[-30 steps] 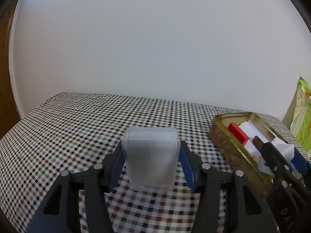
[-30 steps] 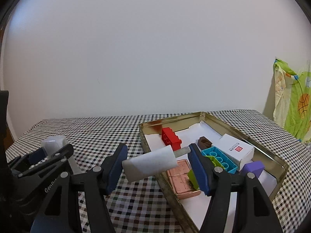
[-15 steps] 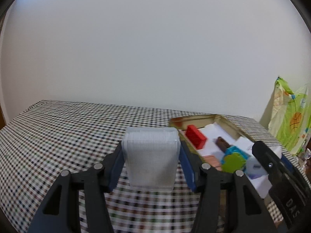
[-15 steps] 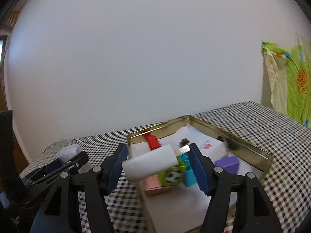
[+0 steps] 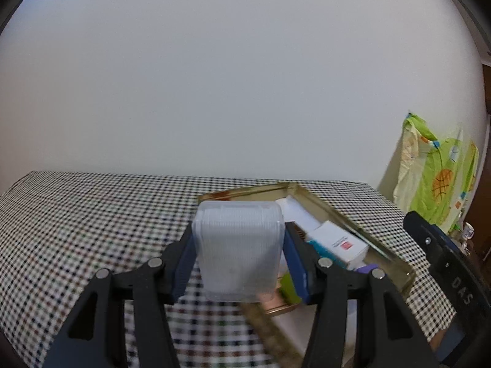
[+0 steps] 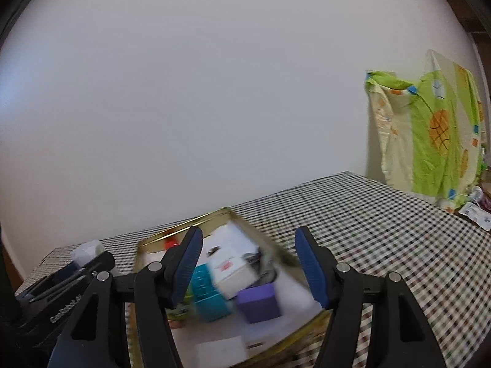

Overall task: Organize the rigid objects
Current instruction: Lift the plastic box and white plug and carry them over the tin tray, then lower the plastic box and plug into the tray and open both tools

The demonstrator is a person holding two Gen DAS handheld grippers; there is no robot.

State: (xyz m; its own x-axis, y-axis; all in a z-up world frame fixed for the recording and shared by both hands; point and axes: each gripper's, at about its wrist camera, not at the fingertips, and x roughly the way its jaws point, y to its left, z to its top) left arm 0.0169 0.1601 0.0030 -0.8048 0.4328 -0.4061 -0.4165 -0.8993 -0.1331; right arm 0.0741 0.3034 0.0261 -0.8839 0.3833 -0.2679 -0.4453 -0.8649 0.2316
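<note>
Here, left gripper (image 5: 237,256) clenched on translucent plastic box (image 5: 238,253), pads on its side walls, held above near-left edge of gold tin tray (image 5: 383,254). Box upright, long axis roughly vertical, broad face toward camera. Judged light, stiff, smooth-walled, likely slippery; side-wall hold seems best. Right gripper (image 6: 248,263) released, nothing between jaws, over tray with white carton (image 6: 233,270), teal block (image 6: 208,297), purple block (image 6: 259,302). Checked tablecloth (image 6: 383,230) beyond.

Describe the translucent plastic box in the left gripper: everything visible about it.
The translucent plastic box is frosted white with rounded corners and faint ribbing on its face. It stands upright, held above the checkered tablecloth, with the left gripper pressing its blue pads on both sides. Behind it sits the gold tin. Its contents cannot be made out.
</note>
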